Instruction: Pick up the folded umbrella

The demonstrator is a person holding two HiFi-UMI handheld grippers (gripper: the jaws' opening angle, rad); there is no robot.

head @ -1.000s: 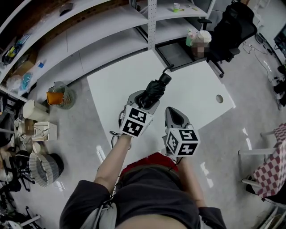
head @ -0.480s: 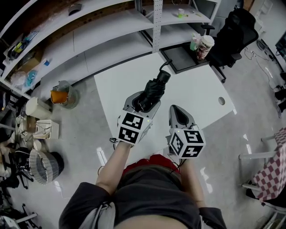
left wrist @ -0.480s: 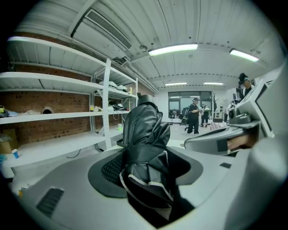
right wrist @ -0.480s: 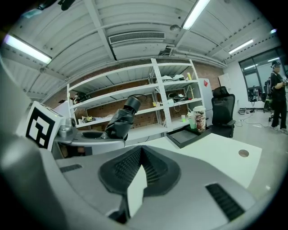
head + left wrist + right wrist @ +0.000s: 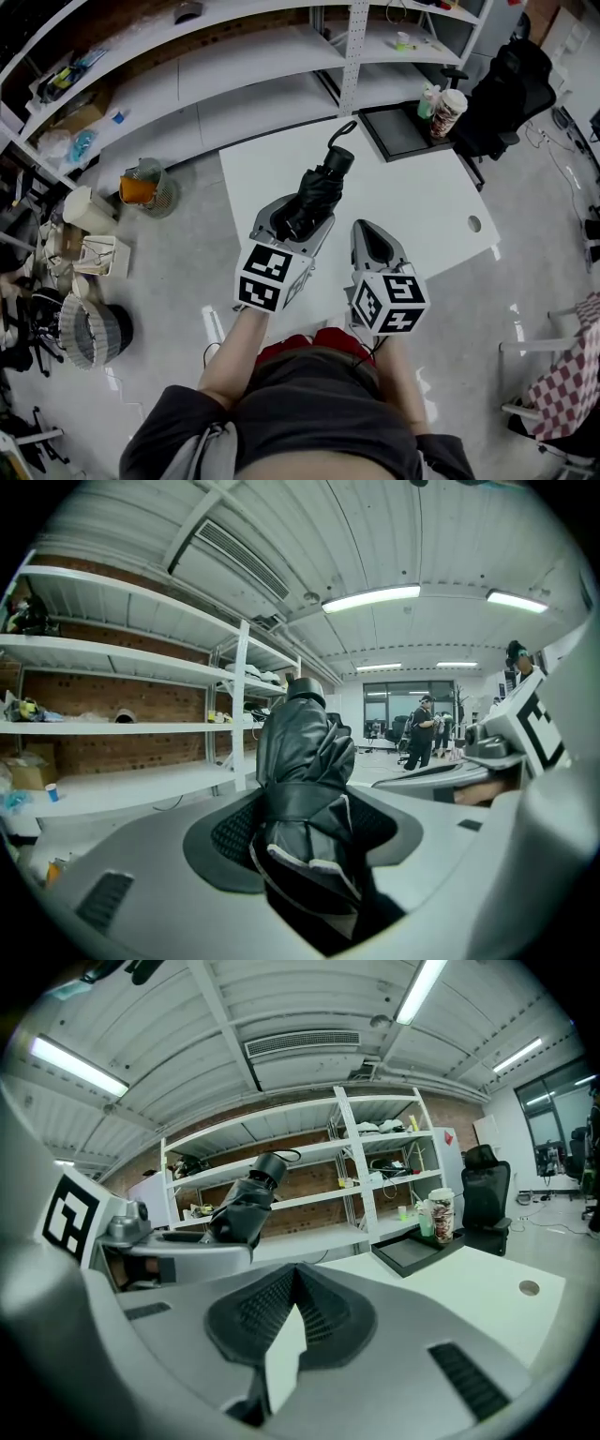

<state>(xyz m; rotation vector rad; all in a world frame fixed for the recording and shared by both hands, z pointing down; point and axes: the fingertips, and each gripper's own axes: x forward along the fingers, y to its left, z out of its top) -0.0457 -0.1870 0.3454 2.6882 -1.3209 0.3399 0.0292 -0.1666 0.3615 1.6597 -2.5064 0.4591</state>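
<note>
We grip the folded umbrella [image 5: 302, 789] with the jaws of our left gripper [image 5: 296, 217], holding it above the white counter [image 5: 422, 202]. Our right gripper [image 5: 373, 246] has its jaws pressed together on nothing. The slick fabric could slip, or the long free end could pivot down, if our squeeze weakens.

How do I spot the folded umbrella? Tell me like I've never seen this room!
Find the big white table in the middle of the room. Above it, the left gripper is shut on the folded umbrella: a crumpled black bundle with a thin loop at its far end. The right gripper beside it is shut and holds nothing.
</note>
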